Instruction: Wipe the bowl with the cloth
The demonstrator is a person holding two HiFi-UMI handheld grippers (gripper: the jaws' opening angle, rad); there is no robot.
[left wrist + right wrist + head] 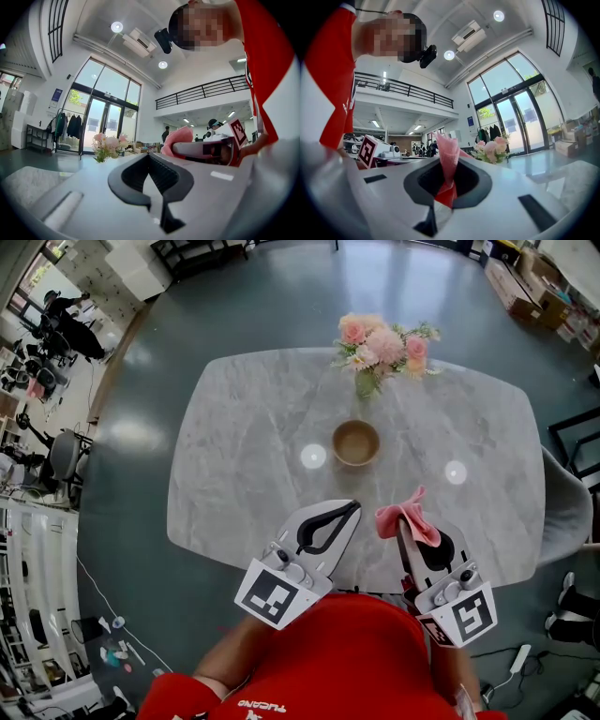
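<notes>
- Table [253,427]: grey stone-look top.
- Left gripper [352,509]: over the near edge, jaws pressed together on nothing.
- Right gripper [405,532]: beside it, jaws pinching the cloth.
- Bowl [356,442]: tan, upright at table centre, well apart from both grippers. Probably rigid, light and apt to slide; best steadied at the rim.
- Cloth [403,514]: pink, soft, limp, bunched above the right jaws.

**On the oval grey marble worktop [244,427]**

The round brown bowl [356,442] sits mid-worktop, the vase of pink flowers [380,352] behind it. Nearer, the left tongs [350,508] hang left of the right tongs [402,525], the pink cloth [409,518] pinched in the latter.
</notes>
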